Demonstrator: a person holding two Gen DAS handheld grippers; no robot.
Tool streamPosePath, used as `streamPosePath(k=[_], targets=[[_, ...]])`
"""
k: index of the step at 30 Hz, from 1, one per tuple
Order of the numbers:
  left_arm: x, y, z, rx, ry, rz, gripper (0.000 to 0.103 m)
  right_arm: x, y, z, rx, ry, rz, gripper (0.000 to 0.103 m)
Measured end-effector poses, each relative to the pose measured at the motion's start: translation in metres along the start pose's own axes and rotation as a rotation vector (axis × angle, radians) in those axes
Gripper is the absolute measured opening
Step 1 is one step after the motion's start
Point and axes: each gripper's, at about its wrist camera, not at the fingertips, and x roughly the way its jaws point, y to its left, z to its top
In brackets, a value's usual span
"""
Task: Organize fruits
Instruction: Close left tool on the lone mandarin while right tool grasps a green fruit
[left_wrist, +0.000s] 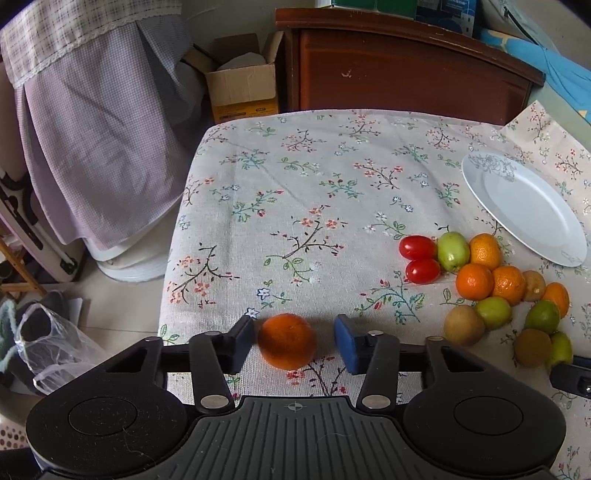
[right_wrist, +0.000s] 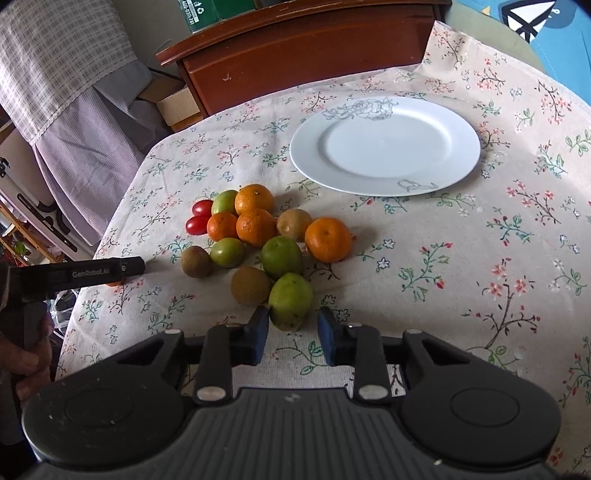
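Note:
A lone orange (left_wrist: 287, 345) lies on the flowered tablecloth between the fingers of my left gripper (left_wrist: 295, 322). The left pad is against it and a gap shows at the right pad, so the gripper is open. My right gripper (right_wrist: 292, 313) is shut on a green fruit (right_wrist: 290, 301) at the near edge of the fruit pile (right_wrist: 258, 229). The pile holds oranges, green fruits, brown kiwis and two red tomatoes (right_wrist: 199, 218). A white plate (right_wrist: 384, 144) sits beyond the pile with nothing on it. In the right wrist view my left gripper (right_wrist: 110, 271) reaches in from the left.
The table's left edge (left_wrist: 173, 258) drops to a floor with a plastic bag (left_wrist: 51, 350). A brown wooden cabinet (left_wrist: 399, 70) and a cardboard box (left_wrist: 240, 85) stand behind the table. A hand (right_wrist: 33, 354) holds the left gripper's handle.

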Motion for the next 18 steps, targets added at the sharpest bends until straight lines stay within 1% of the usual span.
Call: streamPosePath(k=[3, 4, 6, 9, 18], targets=[[-0.002, 0.004, -0.001, -0.018, -0.007, -0.006, 0.031, 0.001, 0.002, 0.0, -0.001, -0.005, 0.006, 0.025], [-0.002, 0.005, 0.0, -0.026, -0.007, -0.013, 0.029, 0.001, 0.002, 0.0, 0.0, -0.005, 0.006, 0.025], [-0.003, 0.005, -0.001, -0.033, -0.008, -0.03, 0.029, 0.001, 0.0, 0.001, 0.018, -0.006, 0.012, 0.025], [-0.005, -0.003, -0.004, -0.002, -0.011, -0.036, 0.029, -0.001, -0.004, 0.002, 0.044, -0.011, 0.011, 0.025], [-0.012, -0.023, -0.004, 0.032, -0.019, -0.12, 0.029, -0.004, -0.007, 0.005, 0.071, -0.031, 0.019, 0.025]])
